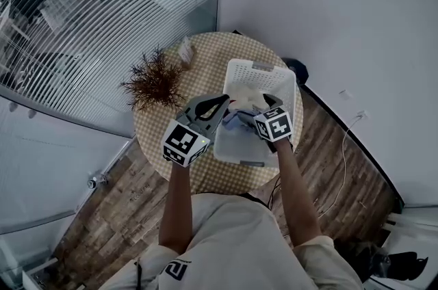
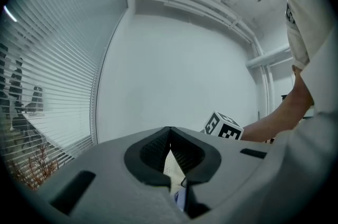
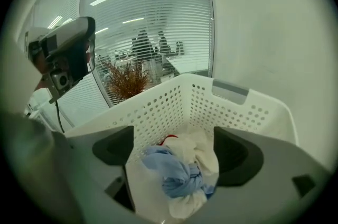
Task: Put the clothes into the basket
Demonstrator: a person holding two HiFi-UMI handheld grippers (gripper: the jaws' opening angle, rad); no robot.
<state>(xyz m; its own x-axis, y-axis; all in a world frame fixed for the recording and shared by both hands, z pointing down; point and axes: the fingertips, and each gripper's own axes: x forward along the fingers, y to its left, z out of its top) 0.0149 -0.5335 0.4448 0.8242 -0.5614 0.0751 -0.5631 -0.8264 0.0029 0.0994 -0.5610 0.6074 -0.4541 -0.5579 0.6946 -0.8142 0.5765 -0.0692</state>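
A white perforated basket (image 1: 236, 67) (image 3: 174, 106) stands on the right half of the round checked table (image 1: 205, 176). Inside it lies a bundle of clothes (image 1: 245, 98) (image 3: 179, 175): a blue piece knotted over white ones, with a bit of red showing behind. My right gripper (image 1: 264, 104) (image 3: 177, 153) hangs over the basket, tilted down at the bundle. Its jaws stand wide open and nothing is between them. My left gripper (image 1: 224, 100) (image 2: 169, 136) is held level by the basket's left rim. Its tips touch and it holds nothing.
A dried reddish-brown plant (image 1: 156, 82) (image 3: 127, 80) stands on the table's left side, with a small pale object (image 1: 185, 49) behind it. A glass wall with blinds (image 1: 82, 29) runs along the left and a plain wall along the right. A cable (image 1: 342, 159) lies on the wooden floor.
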